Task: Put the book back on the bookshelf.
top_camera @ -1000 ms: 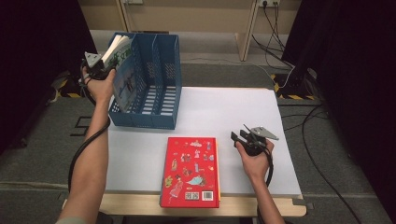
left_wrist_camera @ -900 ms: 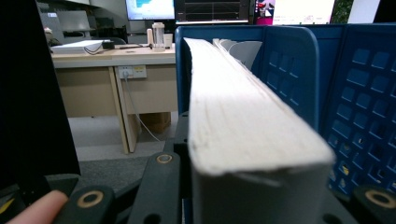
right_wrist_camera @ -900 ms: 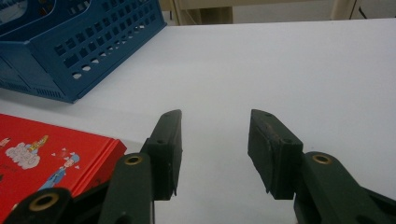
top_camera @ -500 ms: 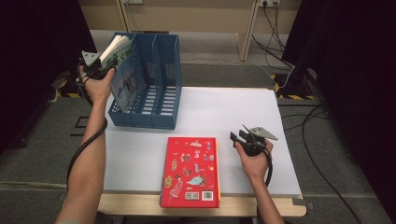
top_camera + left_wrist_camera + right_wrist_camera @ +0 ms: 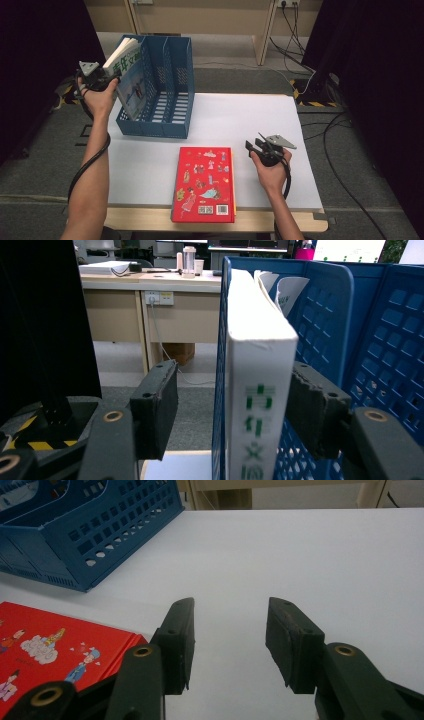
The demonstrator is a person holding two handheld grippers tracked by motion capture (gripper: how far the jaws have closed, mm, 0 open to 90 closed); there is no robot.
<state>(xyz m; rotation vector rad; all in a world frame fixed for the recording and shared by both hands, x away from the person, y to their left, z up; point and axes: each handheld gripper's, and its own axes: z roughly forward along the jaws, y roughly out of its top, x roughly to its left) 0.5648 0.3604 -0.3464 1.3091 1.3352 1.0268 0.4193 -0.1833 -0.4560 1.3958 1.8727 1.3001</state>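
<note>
A white-spined book with green characters (image 5: 129, 80) leans in the left compartment of a blue file holder (image 5: 165, 90) at the table's back left. My left gripper (image 5: 107, 80) is at the book's upper edge. In the left gripper view the book (image 5: 255, 370) and the holder's wall (image 5: 325, 305) stand between the jaws of this gripper (image 5: 232, 405). They have just been opening, and a clear gap separates the left pad from the spine. My right gripper (image 5: 252, 146) rests open and empty on the table, right of a red picture book (image 5: 204, 182).
The red book (image 5: 45, 645) lies flat at the front edge of the white table (image 5: 240, 120), overhanging it slightly. The holder's right compartment stands empty. Bare tabletop (image 5: 300, 545) stretches ahead of the right gripper (image 5: 229, 630). Cables run over the floor at the right.
The left jaws have spread apart off the book, and the left hand has drawn slightly away to the left. The book stays leaning in the holder. The right hand is unmoved.
</note>
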